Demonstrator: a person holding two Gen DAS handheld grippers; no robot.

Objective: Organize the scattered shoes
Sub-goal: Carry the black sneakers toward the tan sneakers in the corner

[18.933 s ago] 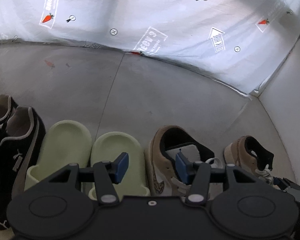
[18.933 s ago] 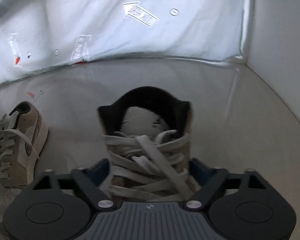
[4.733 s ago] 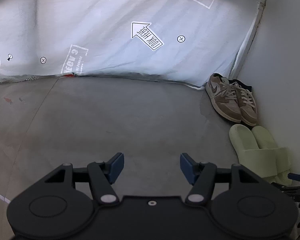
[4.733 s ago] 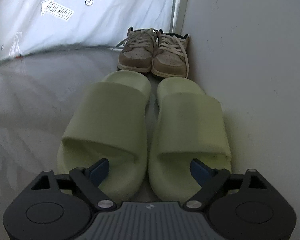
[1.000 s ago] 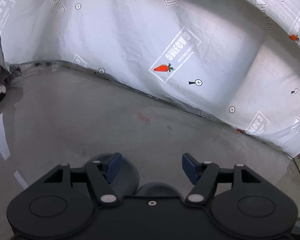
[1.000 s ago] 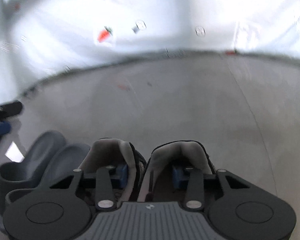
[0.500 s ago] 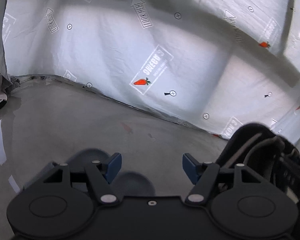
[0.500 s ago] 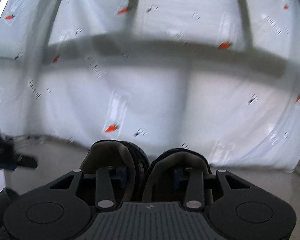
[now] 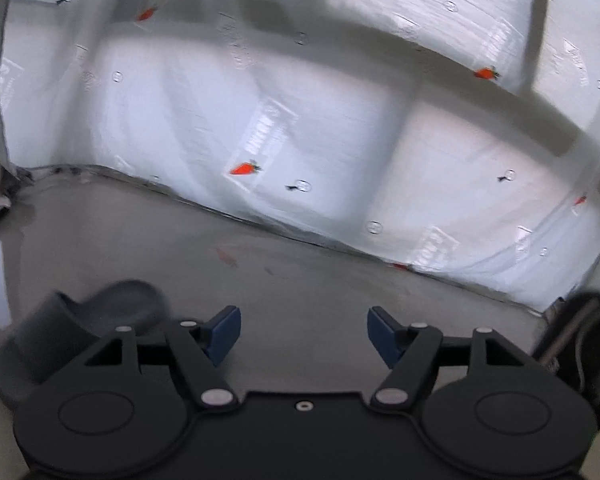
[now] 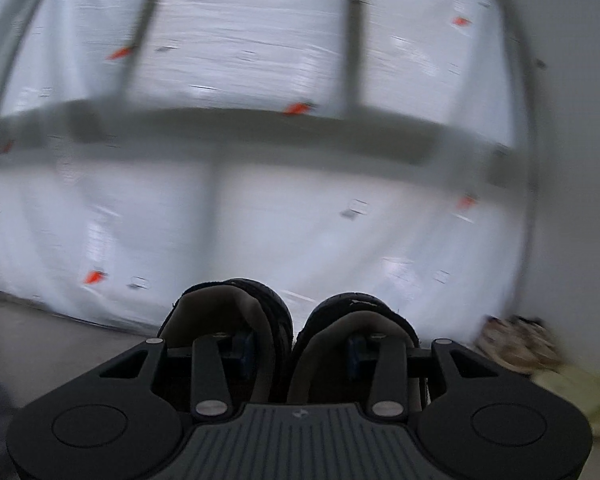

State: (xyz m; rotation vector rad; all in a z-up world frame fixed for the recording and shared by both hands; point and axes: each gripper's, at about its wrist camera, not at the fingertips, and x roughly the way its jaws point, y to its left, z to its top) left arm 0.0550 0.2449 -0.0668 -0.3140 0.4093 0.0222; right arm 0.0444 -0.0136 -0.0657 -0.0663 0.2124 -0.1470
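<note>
Swung right since a second ago. Left view: my left claw [image 9: 304, 334] spreading, nothing between its pads, grey slipper [image 9: 80, 336] on floor at lower left. Right view: my right claw [image 10: 296, 350] pinching black sneaker pair [image 10: 288, 336] by inner collars, lifted; tan sneakers [image 10: 516, 344] and green slides [image 10: 576, 396] blurred along right wall.

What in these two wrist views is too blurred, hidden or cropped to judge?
- Right wrist view: the right gripper hides most of the black shoes; only the heel collars show.
- Right wrist view: motion blur smears the tan sneakers and green slides at the wall.
- Left wrist view: the grey slide is blurred and partly behind the left gripper, whose fingers are opening on nothing.
- Left wrist view: a dark shoe is cut by the right edge.
</note>
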